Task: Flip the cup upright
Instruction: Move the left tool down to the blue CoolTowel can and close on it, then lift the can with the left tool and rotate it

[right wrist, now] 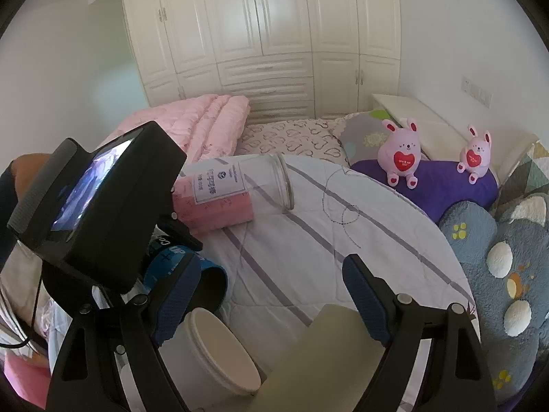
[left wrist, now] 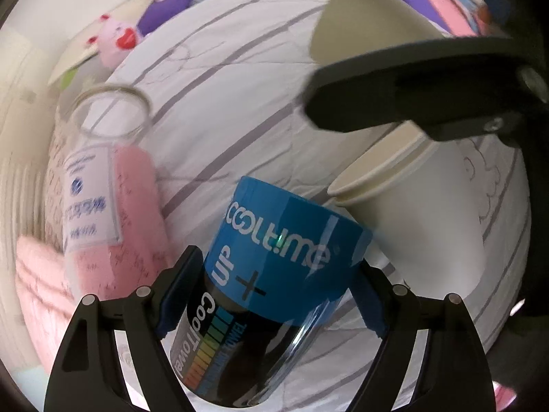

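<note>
My left gripper (left wrist: pixel 274 295) is shut on a clear cylinder with a blue "Cooltime" label (left wrist: pixel 274 240), held tilted above the bed. A white paper cup (left wrist: pixel 411 199) lies on its side just right of it, mouth toward the left. A second paper cup (left wrist: pixel 363 20) is held higher up by the right gripper, whose black finger (left wrist: pixel 411 86) crosses the view. In the right wrist view my right gripper (right wrist: pixel 271 292) holds that cup (right wrist: pixel 329 353) by its wall. The white cup (right wrist: pixel 212 350) and the blue cylinder (right wrist: pixel 185 271) sit below left.
A clear jar with a pink towel inside (right wrist: pixel 233 192) lies on its side on the striped white quilt (right wrist: pixel 308 240). Pink folded blanket (right wrist: pixel 202 120), two pink plush rabbits (right wrist: pixel 401 152), purple and blue cushions (right wrist: pixel 497 257) ring the bed. A wardrobe (right wrist: pixel 264 34) stands behind.
</note>
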The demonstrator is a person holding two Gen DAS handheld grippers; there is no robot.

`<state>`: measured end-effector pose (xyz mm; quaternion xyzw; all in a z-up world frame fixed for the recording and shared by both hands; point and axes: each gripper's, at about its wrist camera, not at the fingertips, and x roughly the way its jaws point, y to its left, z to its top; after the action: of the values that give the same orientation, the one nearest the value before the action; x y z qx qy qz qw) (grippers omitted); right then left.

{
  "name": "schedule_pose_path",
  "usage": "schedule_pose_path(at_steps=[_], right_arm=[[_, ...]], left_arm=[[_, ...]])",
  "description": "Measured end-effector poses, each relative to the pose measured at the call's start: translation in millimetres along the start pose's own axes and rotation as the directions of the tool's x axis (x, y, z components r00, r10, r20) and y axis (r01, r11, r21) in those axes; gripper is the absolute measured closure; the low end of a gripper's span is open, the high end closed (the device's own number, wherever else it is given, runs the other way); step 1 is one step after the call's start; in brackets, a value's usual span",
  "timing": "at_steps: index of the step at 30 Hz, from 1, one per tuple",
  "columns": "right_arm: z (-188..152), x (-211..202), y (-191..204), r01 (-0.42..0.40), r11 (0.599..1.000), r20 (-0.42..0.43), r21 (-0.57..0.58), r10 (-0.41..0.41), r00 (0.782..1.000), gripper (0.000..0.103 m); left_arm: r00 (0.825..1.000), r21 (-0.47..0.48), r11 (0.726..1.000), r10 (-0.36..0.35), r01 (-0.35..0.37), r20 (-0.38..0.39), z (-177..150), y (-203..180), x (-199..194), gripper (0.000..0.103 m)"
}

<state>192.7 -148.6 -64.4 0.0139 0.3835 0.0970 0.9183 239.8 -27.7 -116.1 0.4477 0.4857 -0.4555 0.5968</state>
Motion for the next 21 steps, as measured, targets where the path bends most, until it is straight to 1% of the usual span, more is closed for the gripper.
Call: schedule_pose_path(at_steps=[4,6,9,10,13,15,16,18,19,20,21], right_arm=[[0.2,-5.0,3.5,-0.006,1.0,0.013,-0.014,0.006,1.0,0.017],[-0.5,-8.2,6.1,-0.007,1.0,0.023,-0.023,0.007,1.0,0.017],[-1.0,-11.2,11.7,-0.013,0.999,0.027,-0.037,0.014,1.0,0.017],[-1.8,-12.7,13.8,-0.02,0.999,0.026,-0.04,0.021,0.999,0.017],[-3.9,-18.7,19.8,-0.037,0.998,0.036,-0.053,0.039,0.999,0.017],[-5.4,-21.1,21.5,-0.046,0.997,0.042,-0.058,0.048,0.998,0.017],[-6.1,-21.4,22.5,-0.046,0.997,0.037,-0.062,0.049,0.998,0.017],[-7.7,-24.0,22.3,-0.046,0.997,0.038,-0.062,0.049,0.998,0.017],[-7.5,-25.6,22.2,-0.047,0.997,0.037,-0.062,0.05,0.998,0.017],[-7.1,-27.3,21.9,-0.049,0.997,0.038,-0.062,0.051,0.998,0.017],[-6.6,-29.8,21.5,-0.048,0.997,0.045,-0.062,0.051,0.998,0.017]], left_arm=[[0.998,-0.104,0.993,0.061,-0.063,-0.018,-10.5,-2.5,-9.0,0.021],[0.995,-0.163,0.982,0.091,-0.094,-0.025,-16.3,-4.2,-16.0,0.021],[0.993,-0.245,0.962,0.119,-0.122,-0.027,-27.8,-8.9,-28.3,0.022],[0.991,-0.287,0.949,0.129,-0.13,-0.023,-32.7,-10.1,-32.6,0.022],[0.988,-0.356,0.922,0.156,-0.151,-0.014,-36.8,-13.4,-38.3,0.023],[0.987,-0.386,0.91,0.158,-0.153,-0.02,-39.9,-14.1,-38.8,0.023],[0.987,-0.409,0.899,0.16,-0.155,-0.024,-42.0,-15.7,-41.6,0.023],[0.989,-0.445,0.884,0.149,-0.144,-0.025,-43.1,-12.8,-46.7,0.024],[0.991,-0.474,0.871,0.131,-0.129,-0.03,-45.9,-12.0,-49.3,0.024],[0.991,-0.495,0.86,0.128,-0.125,-0.027,-44.7,-11.4,-49.1,0.025],[0.992,-0.521,0.845,0.126,-0.12,-0.023,-52.4,-10.5,-51.3,0.025]])
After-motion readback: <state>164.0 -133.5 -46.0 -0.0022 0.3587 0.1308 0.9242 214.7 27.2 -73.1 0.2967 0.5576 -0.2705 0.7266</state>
